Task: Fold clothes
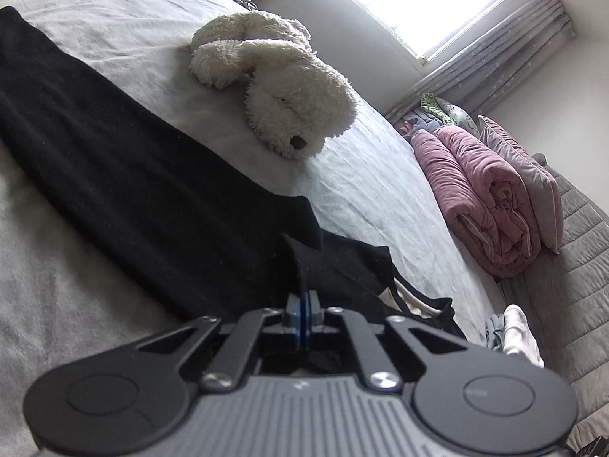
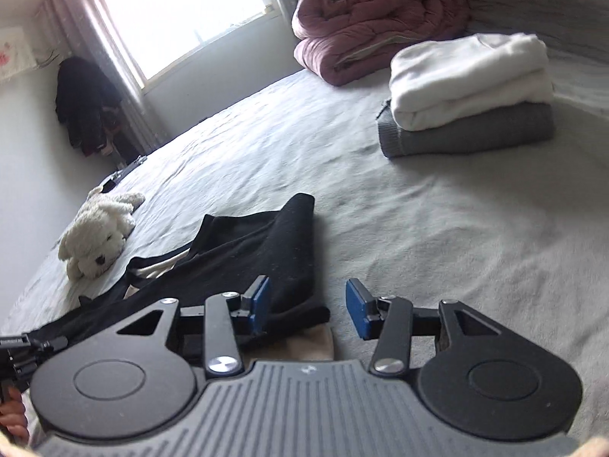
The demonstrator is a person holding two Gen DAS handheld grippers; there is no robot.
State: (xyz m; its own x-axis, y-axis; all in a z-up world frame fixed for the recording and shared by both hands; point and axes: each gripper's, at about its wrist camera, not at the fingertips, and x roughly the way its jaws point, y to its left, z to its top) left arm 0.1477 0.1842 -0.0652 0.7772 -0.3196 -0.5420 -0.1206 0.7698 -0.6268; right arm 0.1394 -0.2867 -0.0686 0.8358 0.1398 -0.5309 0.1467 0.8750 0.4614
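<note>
A black garment (image 1: 125, 160) lies stretched across the pale bed sheet (image 1: 361, 190) in the left wrist view. My left gripper (image 1: 303, 304) is shut on a raised fold of that black cloth near its lower edge. In the right wrist view the same black garment (image 2: 262, 247) lies bunched, with a light inner lining showing. My right gripper (image 2: 308, 308) stands open just above the sheet, its left blue pad (image 2: 260, 302) over the garment's edge and its right blue pad (image 2: 356, 314) over bare sheet.
A white plush dog (image 1: 281, 87) lies on the bed beyond the garment. A rolled pink quilt (image 2: 377, 15) and a stack of folded white and grey clothes (image 2: 468, 99) sit at the bed's far side. A hand (image 2: 13, 415) shows at the lower left.
</note>
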